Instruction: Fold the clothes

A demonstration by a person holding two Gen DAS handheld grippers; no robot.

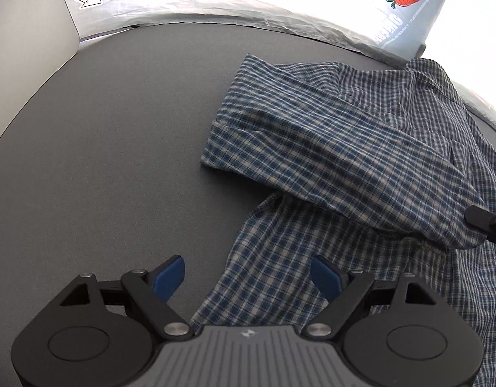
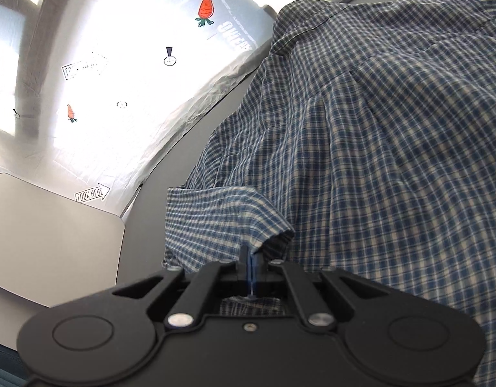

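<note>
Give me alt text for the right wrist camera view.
The right gripper is shut on a fold of a blue plaid shirt lying on a dark grey table. A white carrot-print sheet lies behind.

The right gripper (image 2: 249,259) is clamped on a fold of the blue plaid shirt (image 2: 393,161), which lies on the grey table (image 2: 170,161) near its far edge, beside a grey board (image 2: 54,232).
</note>
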